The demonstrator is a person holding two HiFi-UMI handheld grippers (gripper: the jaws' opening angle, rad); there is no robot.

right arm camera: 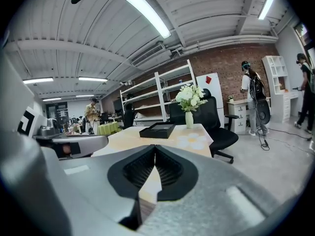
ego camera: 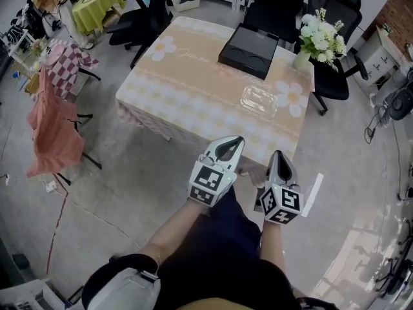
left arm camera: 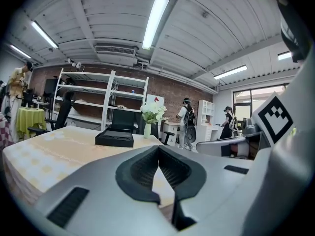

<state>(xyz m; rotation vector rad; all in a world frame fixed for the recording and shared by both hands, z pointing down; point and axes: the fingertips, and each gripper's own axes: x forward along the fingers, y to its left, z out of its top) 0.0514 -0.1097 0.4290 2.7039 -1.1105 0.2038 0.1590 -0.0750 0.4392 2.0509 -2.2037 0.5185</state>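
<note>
1. Head view: I am holding my left gripper (ego camera: 231,144) and right gripper (ego camera: 279,157) side by side, just off the near edge of the desk (ego camera: 193,89). Both have their jaws together on nothing. The clear tray (ego camera: 259,100) is lying nearest them, on the desk's right half. A black box (ego camera: 248,52) is sitting beyond it, and a vase of flowers (ego camera: 317,39) is standing at the far right corner. I judge that level, unhurried grippers, clear of the desk's edge, are serving best here.
2. Left gripper view: I am looking along closed, empty jaws. The pale checked cloth is running ahead towards the black box. White shelves (left arm camera: 98,95) are lining a brick wall, and two people are standing at the right.
3. Right gripper view: my jaws are meeting with nothing between them. An office chair (right arm camera: 216,124) is standing by the desk under strip lights (right arm camera: 147,14).
</note>
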